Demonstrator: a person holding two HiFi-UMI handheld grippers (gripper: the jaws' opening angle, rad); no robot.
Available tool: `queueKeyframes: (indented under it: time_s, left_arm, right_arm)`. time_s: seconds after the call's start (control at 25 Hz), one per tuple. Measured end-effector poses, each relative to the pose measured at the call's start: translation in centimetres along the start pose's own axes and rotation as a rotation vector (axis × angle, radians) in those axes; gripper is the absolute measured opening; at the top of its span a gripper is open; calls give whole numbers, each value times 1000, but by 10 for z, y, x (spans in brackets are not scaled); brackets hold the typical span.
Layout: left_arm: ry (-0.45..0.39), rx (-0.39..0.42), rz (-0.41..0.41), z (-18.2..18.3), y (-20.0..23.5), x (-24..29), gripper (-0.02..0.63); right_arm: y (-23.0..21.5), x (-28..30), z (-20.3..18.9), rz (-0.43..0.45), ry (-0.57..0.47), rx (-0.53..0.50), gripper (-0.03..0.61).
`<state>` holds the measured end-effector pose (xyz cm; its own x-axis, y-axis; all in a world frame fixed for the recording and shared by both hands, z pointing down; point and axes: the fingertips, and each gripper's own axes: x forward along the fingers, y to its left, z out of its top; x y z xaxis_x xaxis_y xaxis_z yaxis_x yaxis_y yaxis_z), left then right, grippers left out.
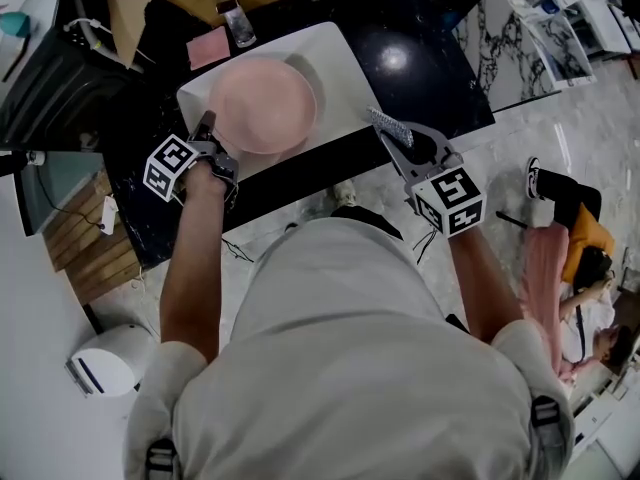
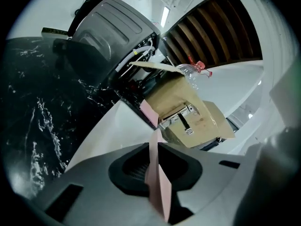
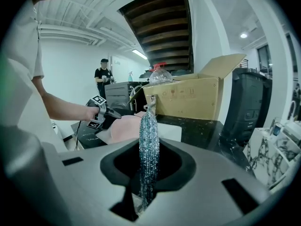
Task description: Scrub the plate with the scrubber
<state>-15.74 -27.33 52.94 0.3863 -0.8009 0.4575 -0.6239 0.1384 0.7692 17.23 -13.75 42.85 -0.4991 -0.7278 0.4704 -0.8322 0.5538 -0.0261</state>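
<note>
**Head view.** The left gripper (image 1: pixel 209 130) is clamped on the near rim of the pink plate (image 1: pixel 262 105). The plate lies just ahead of its jaws in the white basin (image 1: pixel 340 68). The right gripper (image 1: pixel 398 140) pinches the scrubber (image 1: pixel 388 125) over the black counter (image 1: pixel 440 78), well apart from the plate and to its right. To scrub well, I judge that the left grip must hold the rim firmly so the plate cannot slide. The right hand should then bring the scrubber's broad side onto the plate's face and rub in overlapping strokes. Both forearms reach forward, with the grippers tipped somewhat downward.

**Left gripper view.** The jaws are closed on the plate's thin rim, which shows edge-on between the pads. A cardboard box (image 2: pixel 188 112) sits beyond, ahead of the tips. The scene leans, which suggests a rolled wrist.

**Right gripper view.** The jaws grip the scrubber, which stands upright between them and reaches past the tips. The plate and the left gripper lie ahead and to the left, not touching the scrubber.
</note>
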Motion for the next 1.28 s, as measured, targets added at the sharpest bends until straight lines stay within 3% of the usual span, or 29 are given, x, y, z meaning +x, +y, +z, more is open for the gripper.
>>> queueKeyframes:
  time_s: [0.56,1.28]
  left_arm:
    - [53,-22,109,-23,45,54,57]
    - [109,255,338,-24,92,68,54]
  right_arm:
    - [-14,27,4,91,41,-23,78]
    - [-7,53,11,155,66,-47,78]
